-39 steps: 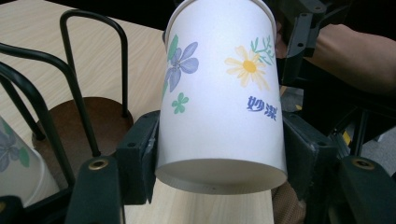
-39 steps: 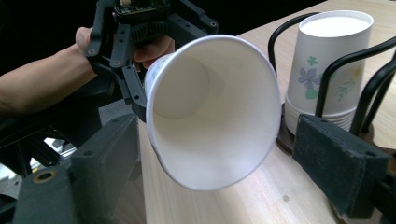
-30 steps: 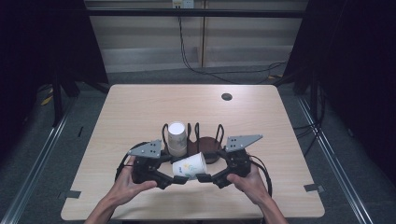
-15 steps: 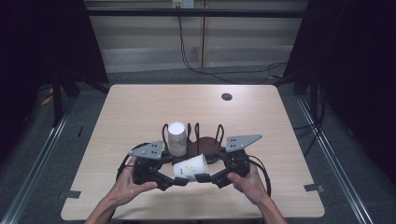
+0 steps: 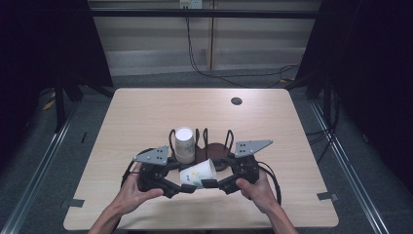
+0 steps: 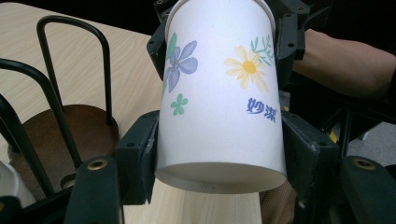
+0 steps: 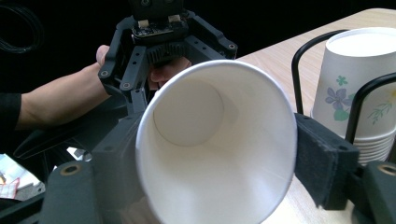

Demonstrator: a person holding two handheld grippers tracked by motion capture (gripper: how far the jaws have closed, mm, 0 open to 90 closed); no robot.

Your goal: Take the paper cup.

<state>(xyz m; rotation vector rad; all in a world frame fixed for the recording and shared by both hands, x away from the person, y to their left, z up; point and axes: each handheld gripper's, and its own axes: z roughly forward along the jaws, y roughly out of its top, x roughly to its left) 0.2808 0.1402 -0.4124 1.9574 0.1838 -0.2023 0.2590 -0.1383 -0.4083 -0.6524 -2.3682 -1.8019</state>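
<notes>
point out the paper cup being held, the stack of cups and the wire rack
paper cup (image 6: pixel 219 93), left gripper view, printed side wall
stack of cups (image 7: pixel 357 88), right gripper view, top cup's side
wire rack (image 5: pixel 216 148), high view, brown base

Table: a light wooden table (image 5: pixel 146 117) with rounded corners, standing on a grey floor (image 5: pixel 370 165).
Grommet: a small dark round cable hole (image 5: pixel 236 101) sits in the tabletop near the far right corner.
Rack: a black wire rack (image 5: pixel 204 141) on a brown round base stands on the table near its middle, toward the near edge.
Cups in rack: a stack of white flowered paper cups (image 5: pixel 184 145) stands upside down at the rack's left end.
Cables: black cables (image 5: pixel 272 178) lie looped on the tabletop near the front edge.
</notes>
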